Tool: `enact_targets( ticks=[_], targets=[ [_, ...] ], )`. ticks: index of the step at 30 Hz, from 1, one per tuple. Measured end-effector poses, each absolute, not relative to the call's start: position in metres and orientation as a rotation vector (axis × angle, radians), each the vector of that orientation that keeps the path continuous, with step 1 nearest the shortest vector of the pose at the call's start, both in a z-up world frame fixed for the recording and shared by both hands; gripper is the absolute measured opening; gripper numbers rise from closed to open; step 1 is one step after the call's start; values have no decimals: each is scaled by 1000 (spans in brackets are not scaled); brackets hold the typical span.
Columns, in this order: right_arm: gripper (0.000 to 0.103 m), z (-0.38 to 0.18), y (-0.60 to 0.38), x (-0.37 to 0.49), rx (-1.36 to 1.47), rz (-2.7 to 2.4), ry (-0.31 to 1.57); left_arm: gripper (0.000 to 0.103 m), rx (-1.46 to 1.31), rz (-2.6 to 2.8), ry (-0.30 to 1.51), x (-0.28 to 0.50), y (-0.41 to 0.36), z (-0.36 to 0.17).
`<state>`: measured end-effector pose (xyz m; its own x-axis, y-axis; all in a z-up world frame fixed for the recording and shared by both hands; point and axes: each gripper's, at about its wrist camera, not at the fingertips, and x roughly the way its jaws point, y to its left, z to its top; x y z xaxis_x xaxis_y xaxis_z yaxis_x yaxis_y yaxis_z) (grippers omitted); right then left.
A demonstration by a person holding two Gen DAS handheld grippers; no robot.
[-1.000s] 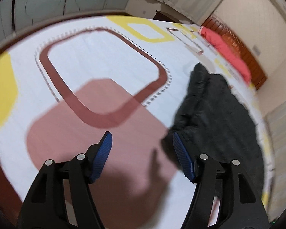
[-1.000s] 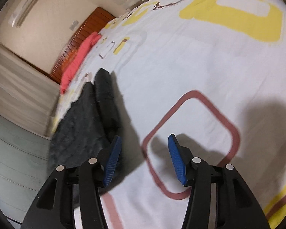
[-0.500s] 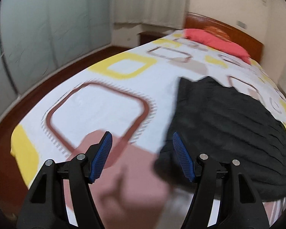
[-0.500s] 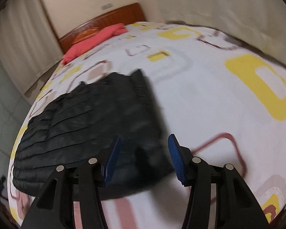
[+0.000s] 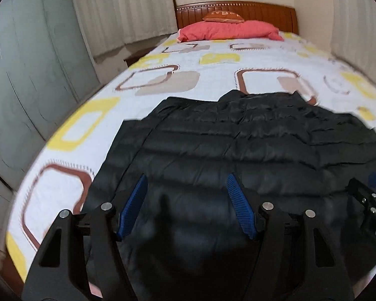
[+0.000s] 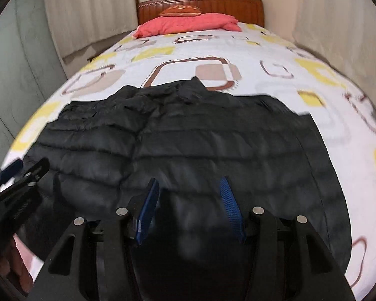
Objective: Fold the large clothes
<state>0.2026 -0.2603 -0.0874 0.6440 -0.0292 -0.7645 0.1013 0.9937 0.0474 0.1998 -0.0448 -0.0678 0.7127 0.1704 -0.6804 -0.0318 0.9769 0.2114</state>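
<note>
A black quilted puffer jacket (image 5: 250, 145) lies spread flat on the bed, collar toward the headboard; it also shows in the right wrist view (image 6: 188, 135). My left gripper (image 5: 186, 205) is open and empty above the jacket's near hem, left of its middle. My right gripper (image 6: 189, 208) is open and empty above the near hem, right of its middle. The right gripper's tip shows at the right edge of the left wrist view (image 5: 371, 200). The left gripper shows at the left edge of the right wrist view (image 6: 15, 183).
The bed has a white sheet (image 5: 213, 77) with yellow and brown squares. A red pillow (image 5: 228, 30) lies against the wooden headboard (image 5: 263, 12). Curtains (image 5: 122, 12) and glass doors (image 5: 25, 80) stand to the left, a wall (image 6: 338, 20) to the right.
Both grippers swung from the bed's sides to face the headboard, side by side over the jacket's near hem. Both stayed open and empty.
</note>
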Motion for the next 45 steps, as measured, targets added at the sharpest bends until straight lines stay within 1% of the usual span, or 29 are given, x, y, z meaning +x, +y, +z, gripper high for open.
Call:
enact_targets(
  ticks=[3,6,8,9,11,14,16,18,19,21,23,26,29,30,42,45],
  targets=[
    [51,-98,-247,218,36,-92,894,65,241,140,804,216,-55,-85],
    [52,-121,-248,228,35,-98,948,65,213,146,836,225,-52,-105],
    [52,-132,-250,228,46,-101,941,65,219,153,831,226,-53,-112],
    [52,-133,-248,228,33,-109,943,65,238,158,829,224,-55,-113],
    [51,-125,-247,228,33,-113,955,55,231,144,835,223,-56,-105],
    [51,-104,-254,230,104,-106,914,55,176,131,801,223,-54,-82],
    [51,-98,-252,236,94,-115,888,56,193,145,777,230,-56,-75],
    [52,-106,-250,246,76,-121,911,56,192,146,823,244,-54,-88],
    [52,-117,-248,250,68,-121,933,57,191,145,847,249,-54,-98],
    [52,-131,-245,254,41,-120,927,58,238,153,834,250,-59,-109],
    [52,-123,-239,251,-6,-135,926,51,248,149,814,241,-63,-100],
    [52,-108,-235,240,-42,-152,869,51,180,142,802,235,-57,-93],
    [52,-130,-241,245,-19,-136,902,53,208,137,816,241,-57,-109],
    [52,-135,-243,245,-6,-132,884,53,223,141,805,241,-59,-113],
    [52,-140,-240,238,-19,-144,835,52,214,137,794,235,-58,-111],
    [52,-140,-240,237,-15,-141,829,54,213,133,792,231,-55,-107]
  ],
)
